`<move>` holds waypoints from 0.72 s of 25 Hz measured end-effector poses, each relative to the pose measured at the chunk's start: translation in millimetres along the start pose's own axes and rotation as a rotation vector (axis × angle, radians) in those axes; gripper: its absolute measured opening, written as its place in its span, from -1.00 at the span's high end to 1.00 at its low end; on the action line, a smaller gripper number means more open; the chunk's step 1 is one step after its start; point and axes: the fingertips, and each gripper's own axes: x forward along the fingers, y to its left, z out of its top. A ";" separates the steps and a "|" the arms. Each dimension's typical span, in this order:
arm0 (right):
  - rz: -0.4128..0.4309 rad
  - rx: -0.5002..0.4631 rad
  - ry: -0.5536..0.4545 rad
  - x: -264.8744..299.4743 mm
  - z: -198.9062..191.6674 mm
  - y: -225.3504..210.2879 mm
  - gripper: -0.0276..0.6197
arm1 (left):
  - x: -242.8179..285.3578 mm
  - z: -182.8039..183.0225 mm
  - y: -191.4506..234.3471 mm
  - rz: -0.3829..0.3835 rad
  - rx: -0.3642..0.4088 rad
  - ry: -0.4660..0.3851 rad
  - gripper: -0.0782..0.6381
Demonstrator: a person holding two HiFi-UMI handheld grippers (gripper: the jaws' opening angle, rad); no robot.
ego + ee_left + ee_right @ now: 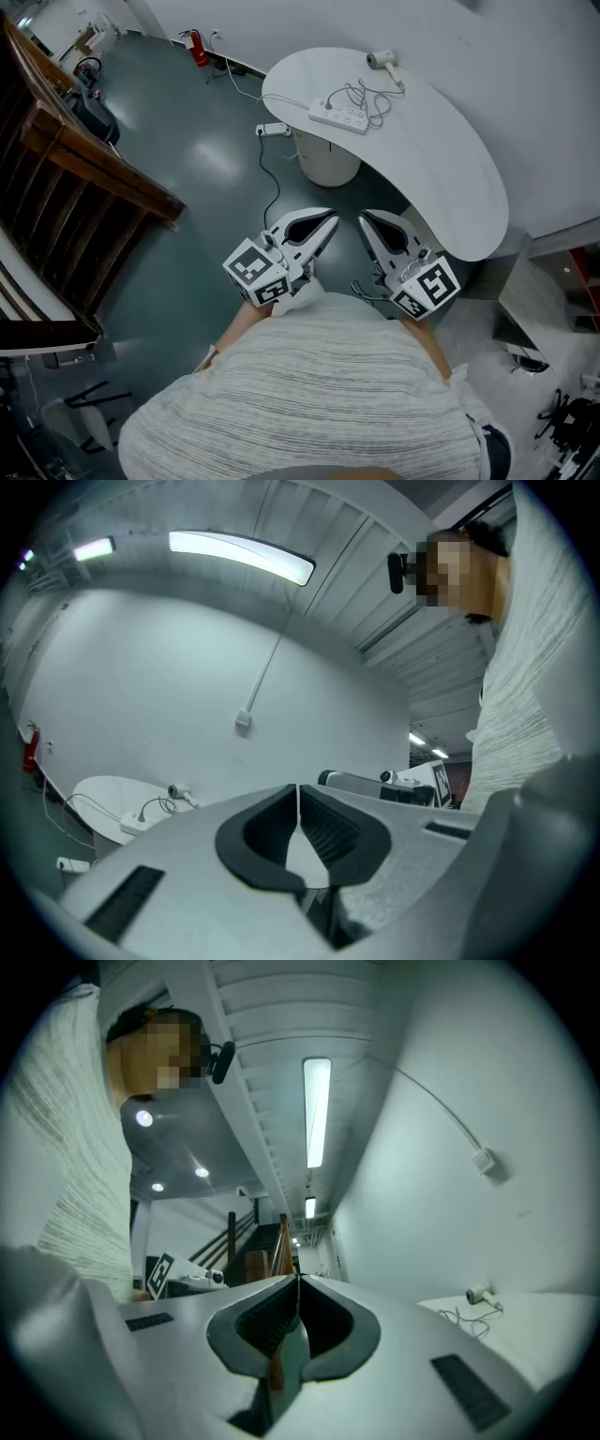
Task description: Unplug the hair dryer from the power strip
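Note:
A small white hair dryer (382, 62) lies at the far end of a curved white table (450, 178). Its grey cord loops to a white power strip (338, 115), where it is plugged in. Both show small in the left gripper view, the hair dryer (174, 790) and the power strip (134, 824), and the hair dryer (480, 1295) also in the right gripper view. My left gripper (330, 221) and right gripper (364, 221) are held close to my body, short of the table's near edge, both shut with nothing between the jaws.
A white cylindrical base (328, 159) stands under the table. A second white power strip (273, 129) lies on the dark floor with a cable trailing from it. A wooden stair railing (84, 187) runs along the left. A red fire extinguisher (198, 47) stands by the far wall.

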 end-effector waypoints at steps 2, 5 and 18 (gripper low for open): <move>0.002 -0.072 0.051 11.8 -10.5 -3.0 0.83 | 0.8 -0.6 14.0 0.003 -0.011 -0.001 0.76; 0.005 -0.091 0.095 35.4 -20.1 -13.6 0.83 | 6.0 2.2 39.2 -0.004 -0.017 0.000 0.76; -0.001 -0.085 0.145 164.5 -29.5 -82.5 0.83 | 16.7 39.0 180.6 -0.027 -0.022 -0.013 0.76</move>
